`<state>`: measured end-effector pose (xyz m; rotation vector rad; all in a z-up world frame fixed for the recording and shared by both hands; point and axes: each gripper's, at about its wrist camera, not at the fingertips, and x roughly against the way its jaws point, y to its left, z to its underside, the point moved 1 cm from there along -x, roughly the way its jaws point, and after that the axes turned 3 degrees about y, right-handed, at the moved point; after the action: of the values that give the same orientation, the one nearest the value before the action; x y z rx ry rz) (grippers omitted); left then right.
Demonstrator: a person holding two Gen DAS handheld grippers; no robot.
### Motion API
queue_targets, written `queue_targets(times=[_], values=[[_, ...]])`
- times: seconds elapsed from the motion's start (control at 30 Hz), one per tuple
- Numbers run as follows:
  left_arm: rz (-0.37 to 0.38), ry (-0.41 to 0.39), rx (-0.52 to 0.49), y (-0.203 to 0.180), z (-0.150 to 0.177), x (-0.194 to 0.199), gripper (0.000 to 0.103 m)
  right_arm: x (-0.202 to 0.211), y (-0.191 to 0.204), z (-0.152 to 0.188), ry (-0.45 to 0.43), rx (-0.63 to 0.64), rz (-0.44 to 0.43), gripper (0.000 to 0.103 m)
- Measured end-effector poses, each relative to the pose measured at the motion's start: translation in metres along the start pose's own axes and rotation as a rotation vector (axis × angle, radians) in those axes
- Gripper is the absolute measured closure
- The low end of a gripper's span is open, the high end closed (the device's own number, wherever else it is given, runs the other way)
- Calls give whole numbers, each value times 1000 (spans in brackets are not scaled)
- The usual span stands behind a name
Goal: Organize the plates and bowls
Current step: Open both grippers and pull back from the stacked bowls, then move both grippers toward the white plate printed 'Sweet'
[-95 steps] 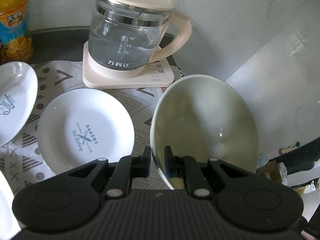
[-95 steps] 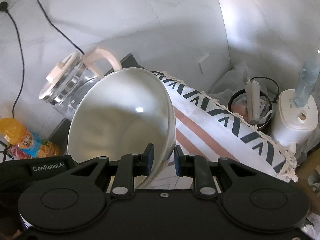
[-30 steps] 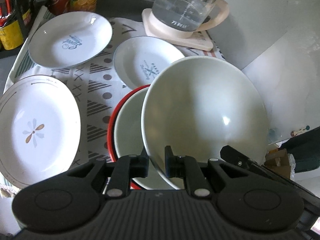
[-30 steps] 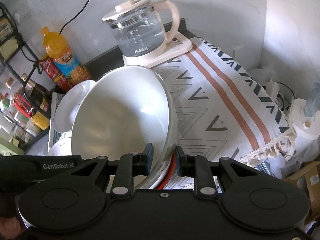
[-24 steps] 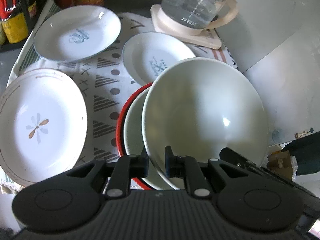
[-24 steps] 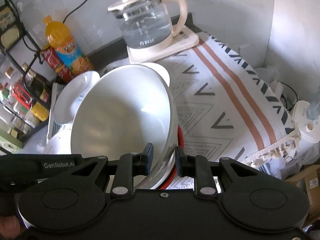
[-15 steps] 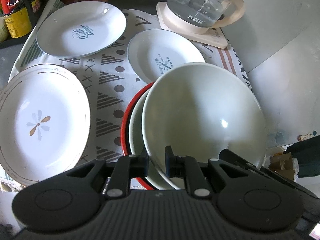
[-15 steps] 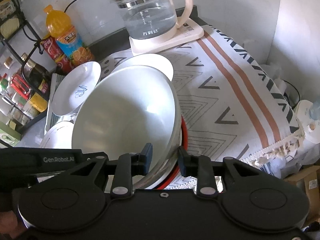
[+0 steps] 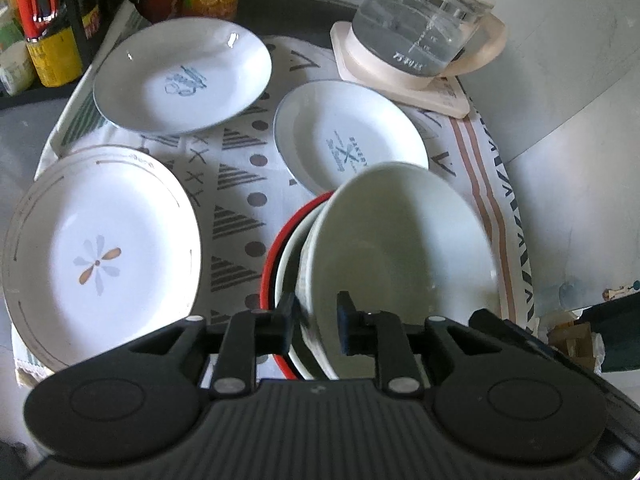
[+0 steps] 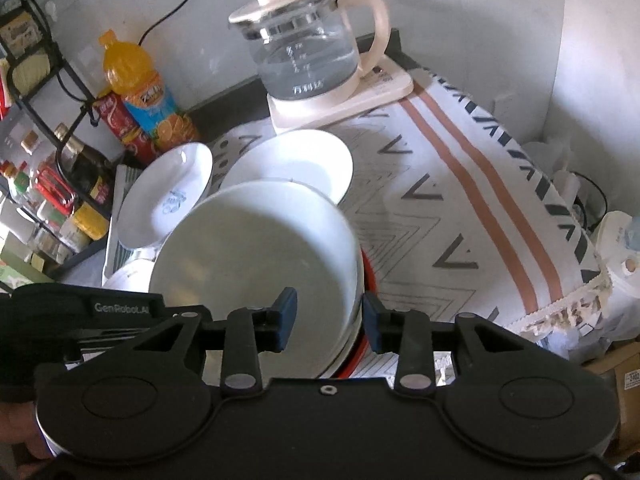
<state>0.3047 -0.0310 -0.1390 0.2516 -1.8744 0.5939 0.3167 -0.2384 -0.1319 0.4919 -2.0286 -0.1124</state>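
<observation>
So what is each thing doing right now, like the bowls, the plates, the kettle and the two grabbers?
White bowl: nested in the bowl stack, rim between both grippers' jaws.
Red-rimmed bowl: bottom of the stack, on the cloth.
Flower plate: flat, alone.
Bakery plate: flat, alone.
Far plate: flat, alone.
Kettle: lid on, water inside, on its base.
Left gripper: open, jaws just been opening.
Right gripper: open, jaws just been opening.

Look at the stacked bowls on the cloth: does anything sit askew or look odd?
The top white bowl looks tilted, leaning on the bowl under it inside the red-rimmed bowl rather than nested level. Both grippers, left and right, have just been opening, their fingers straddling its rim. Nothing looks spilled or broken.
</observation>
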Motion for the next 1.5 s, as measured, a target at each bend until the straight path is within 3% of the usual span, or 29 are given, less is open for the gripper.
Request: queue_targets(times=[0.07,0.3,0.47,0.67,1.1,1.5], values=[[-27,-27,-16,-2,0,6,70,3,0,-2,-19,3,-4,67],[-52,-99,-7,6,4,26,56,8,-1,-4,-47,0,-23,67],[-77,-109,46,21,9,33,39,8,5,-3,-38,13,-62,66],[-129,-145,112,40,17,48,28,5,22,0,-28,60,-111,43],[-205,-171,216,75,38,67,27,3,65,5,-8,201,-201,14],[-242,-199,292,107,46,83,21,0,96,7,11,275,-262,10]])
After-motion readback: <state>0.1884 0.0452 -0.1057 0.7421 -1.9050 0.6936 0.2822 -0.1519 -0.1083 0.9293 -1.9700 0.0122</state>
